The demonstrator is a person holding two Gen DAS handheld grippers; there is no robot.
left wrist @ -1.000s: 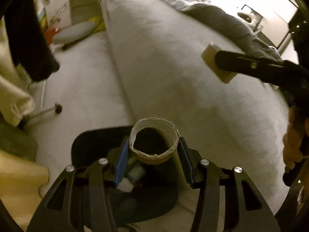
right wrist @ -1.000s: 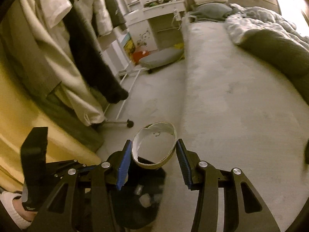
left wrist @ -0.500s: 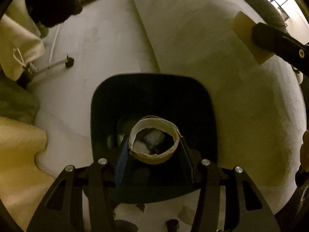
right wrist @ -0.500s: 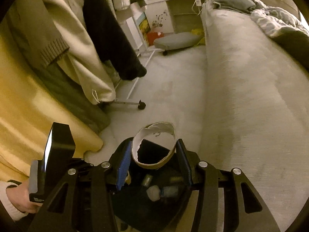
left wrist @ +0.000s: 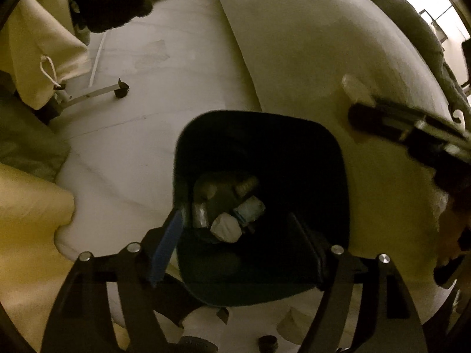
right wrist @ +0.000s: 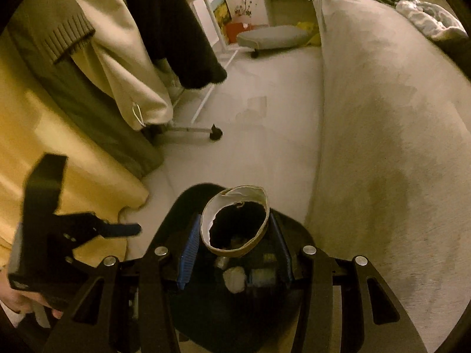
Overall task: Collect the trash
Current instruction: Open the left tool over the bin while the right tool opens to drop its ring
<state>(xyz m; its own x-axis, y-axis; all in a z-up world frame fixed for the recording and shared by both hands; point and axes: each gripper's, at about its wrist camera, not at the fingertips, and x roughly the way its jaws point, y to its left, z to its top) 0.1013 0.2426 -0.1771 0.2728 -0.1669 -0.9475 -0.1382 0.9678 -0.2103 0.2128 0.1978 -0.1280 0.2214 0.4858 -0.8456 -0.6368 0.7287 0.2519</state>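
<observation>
A black trash bin point(left wrist: 265, 117) stands on the floor beside the bed. My left gripper point(left wrist: 234, 217) hangs over its mouth and its jaws are opening, with nothing between them. Several pieces of trash lie at the bottom, among them cardboard tubes point(left wrist: 206, 189) and a crumpled white wad point(left wrist: 225, 229). My right gripper point(right wrist: 234, 220) is shut on a torn cardboard tube point(right wrist: 235, 223), held end-on above the bin point(right wrist: 300, 229). In the left wrist view that tube point(left wrist: 354, 88) shows blurred at the right. The left gripper point(right wrist: 117, 229) appears at the left of the right wrist view.
A bed with a beige cover point(left wrist: 309, 58) runs along the right. A wheeled clothes rack point(left wrist: 120, 91) with hanging coats point(right wrist: 123, 58) stands to the left. Yellow fabric point(left wrist: 26, 220) lies close to the bin. A grey cushion point(right wrist: 270, 36) sits far back.
My left gripper came down over the bin, opened, and the cardboard roll it held is gone from its jaws. My right gripper came closer to the bin, still holding its tube.
</observation>
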